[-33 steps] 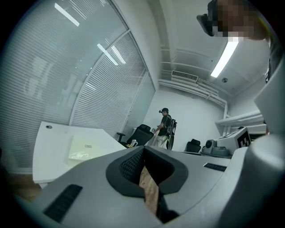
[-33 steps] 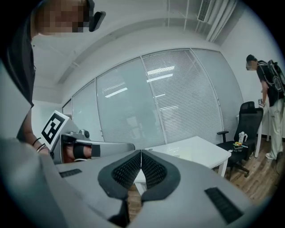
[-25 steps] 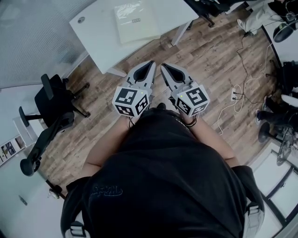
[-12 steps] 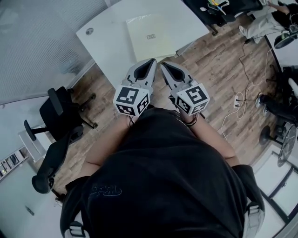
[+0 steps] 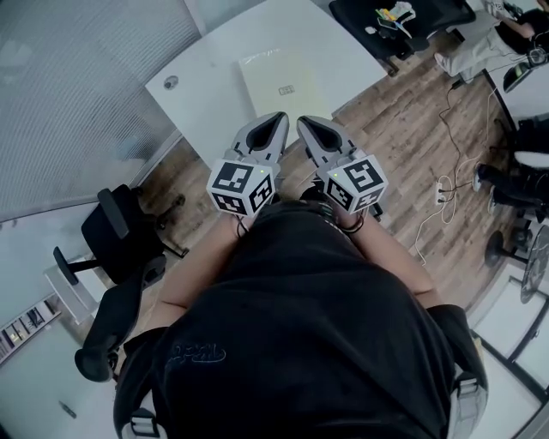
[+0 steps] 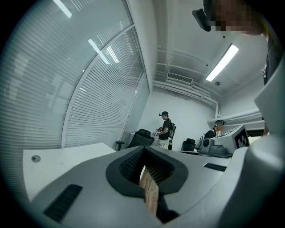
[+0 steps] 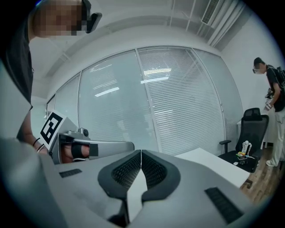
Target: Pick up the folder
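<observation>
A pale yellow folder (image 5: 279,81) lies flat on the white table (image 5: 206,81), seen in the head view just beyond the tips of both grippers. My left gripper (image 5: 279,117) and my right gripper (image 5: 303,122) are held side by side in front of my chest, pointing toward the table. Both are shut with nothing between the jaws. In the left gripper view the left gripper (image 6: 143,153) shows closed jaws. The right gripper (image 7: 140,155) looks the same in the right gripper view. The folder is hidden in both gripper views.
A black office chair (image 5: 120,257) stands on the wood floor at the left. Cables (image 5: 442,184) run across the floor at the right. Another dark desk (image 5: 403,17) stands beyond the table. A person (image 6: 165,129) with grippers stands far off by a glass wall with blinds.
The table and folder have come closer, down and to the right in the head view, as I walk toward them. Both grippers keep their pose, shut.
</observation>
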